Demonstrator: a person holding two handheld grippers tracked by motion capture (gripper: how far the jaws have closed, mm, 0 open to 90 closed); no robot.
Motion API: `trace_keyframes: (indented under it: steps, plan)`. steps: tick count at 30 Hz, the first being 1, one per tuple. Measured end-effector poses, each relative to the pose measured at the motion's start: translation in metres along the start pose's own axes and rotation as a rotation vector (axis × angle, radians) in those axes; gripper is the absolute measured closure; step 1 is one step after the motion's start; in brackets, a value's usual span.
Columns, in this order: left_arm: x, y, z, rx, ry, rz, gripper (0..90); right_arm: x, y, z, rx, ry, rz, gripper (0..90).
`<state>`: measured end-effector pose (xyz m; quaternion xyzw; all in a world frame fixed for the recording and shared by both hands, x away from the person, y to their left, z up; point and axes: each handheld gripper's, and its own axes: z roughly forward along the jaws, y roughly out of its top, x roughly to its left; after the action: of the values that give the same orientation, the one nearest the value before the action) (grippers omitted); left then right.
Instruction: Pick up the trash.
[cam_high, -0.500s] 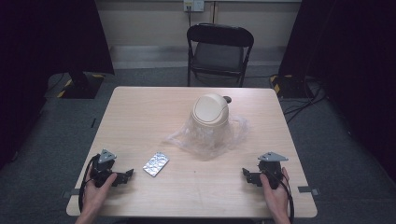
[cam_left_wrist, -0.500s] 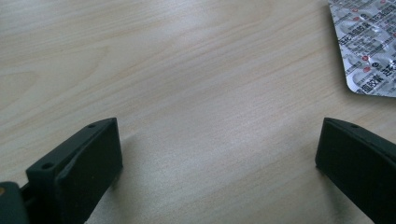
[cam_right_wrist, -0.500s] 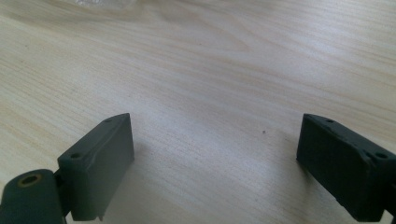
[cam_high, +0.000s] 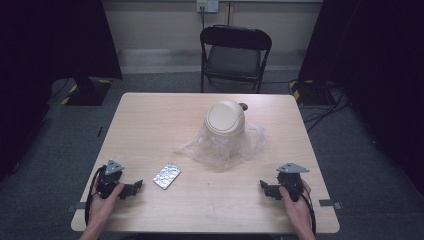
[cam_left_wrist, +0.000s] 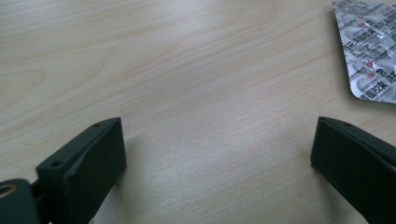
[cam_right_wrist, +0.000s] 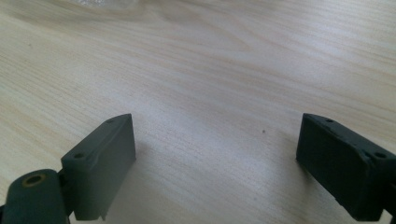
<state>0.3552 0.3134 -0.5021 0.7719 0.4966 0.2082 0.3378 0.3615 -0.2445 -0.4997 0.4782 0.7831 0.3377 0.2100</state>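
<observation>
A small beige swing-lid bin (cam_high: 226, 125) stands mid-table on a crumpled clear plastic bag (cam_high: 220, 149). A silver blister pack (cam_high: 167, 175) lies flat to the bin's front left; its corner (cam_left_wrist: 369, 51) shows at the upper right of the left gripper view. My left gripper (cam_high: 136, 187) rests on the table near the front left edge, open, jaws wide apart over bare wood (cam_left_wrist: 219, 154), a short way left of the pack. My right gripper (cam_high: 263, 188) rests near the front right, open and holding nothing (cam_right_wrist: 215, 149).
The light wooden table (cam_high: 150, 125) has bare surface around the bin. A black folding chair (cam_high: 235, 52) stands behind the far edge. Dark curtains hang on both sides and cables lie on the floor at the right.
</observation>
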Motion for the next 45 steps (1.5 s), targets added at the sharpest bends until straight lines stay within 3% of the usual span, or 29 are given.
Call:
trace_keyframes:
  steps: [2,3,4,5,6,13,14,17,18,21,26,29,32,38,43,45]
  plan:
    - [0.001,0.001,-0.003,-0.006,-0.002,-0.008,16.2,0.000,0.000,0.000,0.000,0.000,0.000,10.7]
    - [0.002,0.002,-0.004,-0.013,-0.039,-0.020,17.6,0.000,0.000,0.000,0.000,0.000,0.000,10.7]
    - [0.001,0.003,-0.004,-0.018,-0.041,-0.009,14.7,0.000,0.000,0.000,0.000,0.000,0.000,10.7]
    - [0.001,0.003,-0.004,-0.018,-0.041,-0.009,17.8,0.000,0.000,0.000,0.000,0.000,0.000,10.7]
    - [-0.001,0.004,-0.005,-0.034,-0.071,0.006,18.6,0.000,0.000,0.000,0.000,0.000,0.000,10.7]
    - [-0.008,0.014,-0.010,-0.032,-0.119,0.041,17.4,0.000,0.000,0.000,0.000,0.000,0.000,10.7]
    - [-0.012,0.019,-0.011,-0.035,-0.148,0.043,17.5,0.000,0.000,0.000,0.000,0.000,0.000,10.7]
    - [-0.015,0.025,-0.013,-0.057,-0.163,0.058,17.7,0.000,0.000,0.000,0.000,-0.002,-0.002,10.7]
    - [-0.018,0.029,-0.013,-0.079,-0.185,0.050,18.6,0.000,0.000,0.000,0.000,-0.002,-0.001,10.7]
    - [-0.029,0.043,-0.012,-0.115,-0.220,0.083,18.6,0.000,0.000,0.000,0.000,-0.002,-0.001,10.7]
    - [-0.043,0.056,-0.010,-0.140,-0.241,0.105,17.8,0.000,0.000,0.000,0.001,-0.002,-0.001,10.6]
    - [-0.053,0.067,-0.006,-0.162,-0.290,0.130,16.1,0.000,0.000,0.000,0.001,-0.002,-0.001,10.7]
    - [-0.063,0.078,-0.003,-0.172,-0.312,0.170,16.0,0.000,0.000,0.000,0.001,-0.002,0.000,10.6]
    - [-0.082,0.104,0.005,-0.198,-0.375,0.210,16.2,0.000,0.000,0.000,0.001,-0.002,-0.001,10.6]
    - [-0.095,0.117,0.011,-0.219,-0.389,0.231,16.3,0.000,0.000,0.000,0.000,-0.002,-0.001,10.6]
    - [-0.102,0.126,0.013,-0.210,-0.396,0.261,16.3,0.000,0.000,0.000,0.001,-0.002,-0.001,10.7]
